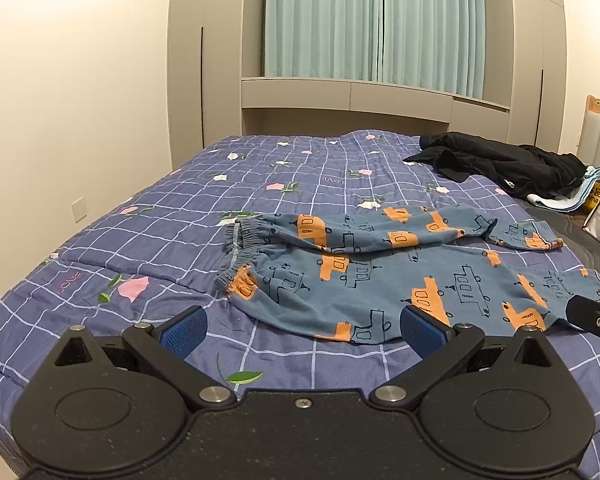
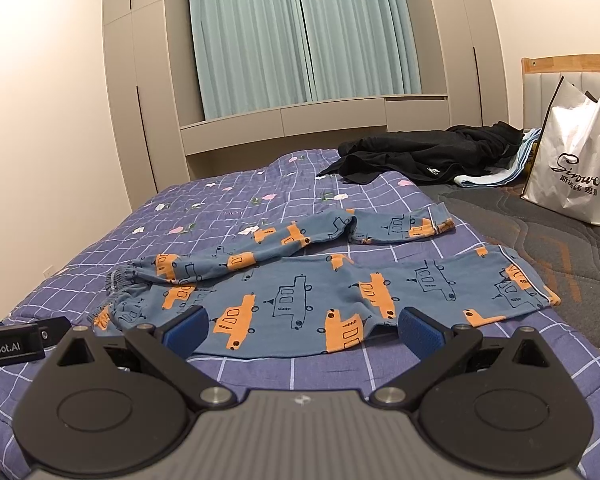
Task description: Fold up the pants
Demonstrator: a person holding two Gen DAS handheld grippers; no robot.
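Roughly centre of the bed: pants point(image 1: 380, 276), blue-grey with orange and outlined vehicle print, spread on a purple checked quilt point(image 1: 148, 216) with pink flowers. Elastic waistband bunched at the left end. Near leg lies flat and runs to the right; far leg is twisted and narrower, bent partway along, with its cuff lying apart from the near leg's cuff. Unfolded so far.

Left gripper point(image 1: 303, 330): blue-padded fingers spread wide, nothing between them, hovering at the near hem of the pants by the waist and seat. Right gripper point(image 2: 302, 330): fingers likewise spread apart and empty, poised over the near edge of the flat leg.

Left wrist view only: wall socket point(image 1: 79, 208) low on the left wall; "LOVE" lettering on the quilt; a black part of the right gripper at the right edge.

Right wrist view only: white shopping bag point(image 2: 576, 160) with printed script, standing on bare dark mattress point(image 2: 540, 240) to the right of the quilt; wooden headboard point(image 2: 568, 60) behind it; the near leg's cuff in full; a black labelled body of the left gripper at the left edge.

Both views: black clothing heap point(image 2: 428, 156) at the far right of the bed, pale green curtains point(image 1: 372, 20), grey built-in cabinets point(image 2: 140, 80).
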